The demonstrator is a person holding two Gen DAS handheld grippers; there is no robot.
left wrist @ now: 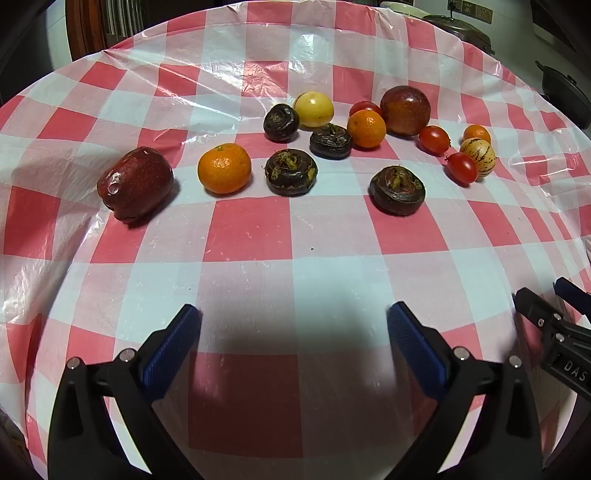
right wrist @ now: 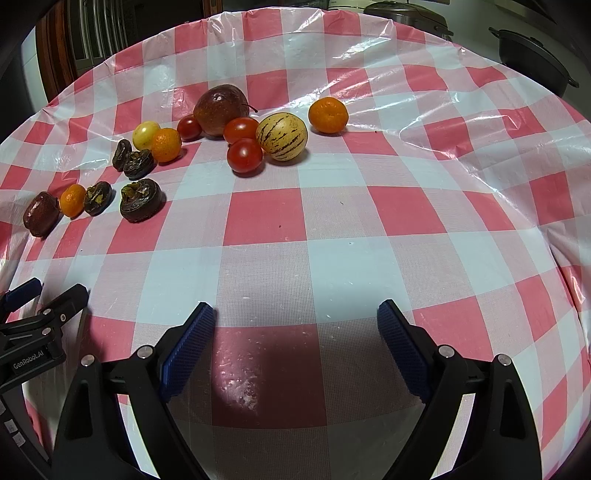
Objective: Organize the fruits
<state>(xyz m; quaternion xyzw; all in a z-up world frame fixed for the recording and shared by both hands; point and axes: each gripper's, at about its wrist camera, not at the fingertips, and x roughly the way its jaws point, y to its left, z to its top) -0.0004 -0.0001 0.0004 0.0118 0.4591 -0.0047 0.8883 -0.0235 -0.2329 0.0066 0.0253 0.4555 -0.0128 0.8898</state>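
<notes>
Fruits lie scattered on a red-and-white checked tablecloth (left wrist: 251, 229). In the left wrist view a dark red apple (left wrist: 135, 184) lies at the left, a mandarin (left wrist: 224, 168) beside it, and several dark water chestnuts (left wrist: 291, 171) in the middle. Behind are a yellow fruit (left wrist: 314, 109), another mandarin (left wrist: 366, 128), a second red apple (left wrist: 405, 109), cherry tomatoes (left wrist: 434, 139) and a striped pepino melon (left wrist: 478, 154). My left gripper (left wrist: 293, 334) is open, well short of the fruits. My right gripper (right wrist: 295, 332) is open too, with the pepino melon (right wrist: 282, 136) and tomatoes (right wrist: 244, 155) far ahead.
The table's far edge (right wrist: 295, 14) curves round at the back, with dark pots (right wrist: 532, 55) beyond it at the right. A lone mandarin (right wrist: 328, 115) lies right of the melon. Each gripper shows at the other view's side edge: the right gripper (left wrist: 554, 325), the left gripper (right wrist: 40, 317).
</notes>
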